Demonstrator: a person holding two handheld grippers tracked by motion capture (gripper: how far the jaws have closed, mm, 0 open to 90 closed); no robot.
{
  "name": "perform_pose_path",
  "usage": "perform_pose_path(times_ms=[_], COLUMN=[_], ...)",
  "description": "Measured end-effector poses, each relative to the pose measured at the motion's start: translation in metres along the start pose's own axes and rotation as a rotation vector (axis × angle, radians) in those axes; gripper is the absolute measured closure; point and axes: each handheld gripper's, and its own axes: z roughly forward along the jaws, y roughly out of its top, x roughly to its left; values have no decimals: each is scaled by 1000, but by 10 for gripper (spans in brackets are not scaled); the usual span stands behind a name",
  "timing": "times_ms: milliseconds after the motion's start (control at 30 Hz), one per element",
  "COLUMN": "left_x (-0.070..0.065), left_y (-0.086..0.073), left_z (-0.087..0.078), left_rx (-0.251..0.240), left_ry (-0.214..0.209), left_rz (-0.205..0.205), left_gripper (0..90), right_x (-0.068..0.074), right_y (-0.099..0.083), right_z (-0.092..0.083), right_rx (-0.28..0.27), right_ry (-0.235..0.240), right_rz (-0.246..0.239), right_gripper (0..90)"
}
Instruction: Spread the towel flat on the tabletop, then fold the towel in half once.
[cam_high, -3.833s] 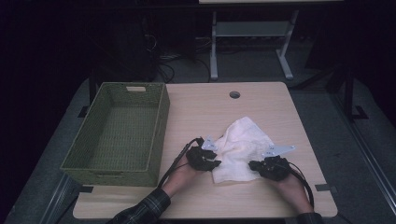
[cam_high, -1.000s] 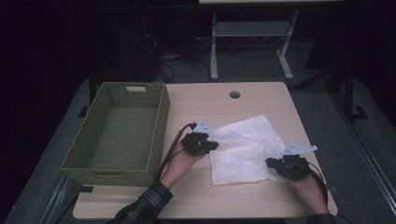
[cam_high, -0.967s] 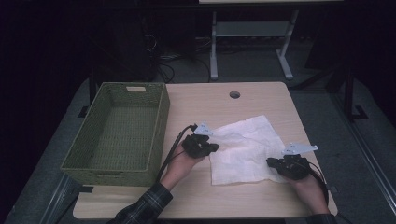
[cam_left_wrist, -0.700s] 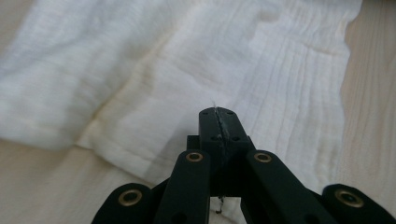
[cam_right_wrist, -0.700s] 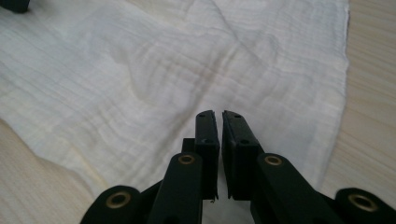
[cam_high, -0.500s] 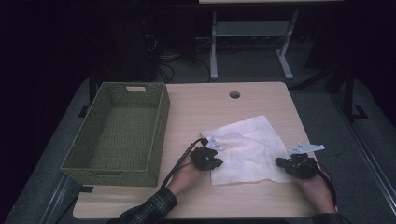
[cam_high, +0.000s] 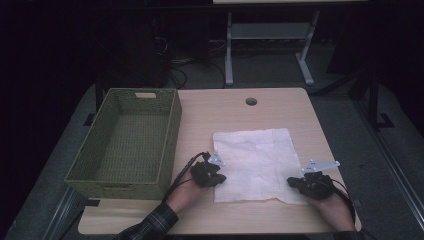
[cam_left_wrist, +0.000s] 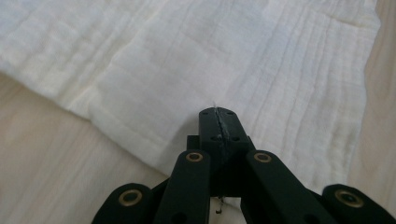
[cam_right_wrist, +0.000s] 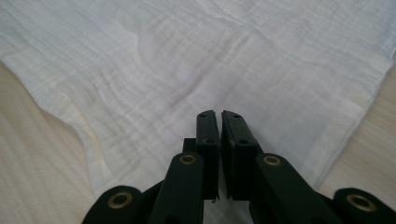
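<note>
I see the white cloth (cam_high: 257, 165) spread flat on the table (cam_high: 240, 112), lying in the near right part of the top, its four edges roughly square to the table's sides, with light creases across its weave. My left claw (cam_high: 212, 172) sits at the cloth's near left edge; in the left gripper view (cam_left_wrist: 218, 122) its jaws are pressed fully together, tips over the fabric, and I cannot make out any cloth caught between them. My right claw (cam_high: 306, 184) sits at the cloth's near right corner; in the right gripper view (cam_right_wrist: 220, 123) its jaws stand almost together with a thin slit between them, above the fabric, and nothing is pinched in that slit. Both gripper views show the cloth (cam_left_wrist: 196, 60) lying smooth on pale wood, with a corner running off to the right (cam_right_wrist: 280, 60). My hands come in from the near edge, a plaid sleeve (cam_high: 150, 227) on the left arm. To the left of the cloth, well apart from it, a green woven basket (cam_high: 172, 135) stands on the table. Near the far edge of the table there is a round cable hole (cam_high: 251, 101).
</note>
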Motion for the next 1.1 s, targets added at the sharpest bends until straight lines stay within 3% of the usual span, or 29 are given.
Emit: perform_pose_path(times_ms=[333,433,667,1000,1100], left_x=[-4,-6,-2,7,12], left_y=[-22,-21,-18,-2,5], left_z=[-16,-16,-17,-17,-15], left_rx=[-1,13,11,-30,-27], left_ry=[1,10,18,20,38], left_rz=[-28,-9,-41,-81,-90], left_gripper=[893,893,868,700,642], right_x=[19,21,17,7,2], right_y=[1,1,3,14,19], right_z=[2,2,0,-3,-2], right_rx=[11,19,8,-26,-35], right_ry=[64,68,69,56,61], right_rz=[-11,-19,-27,-17,-4], right_gripper=[858,858,818,706,680])
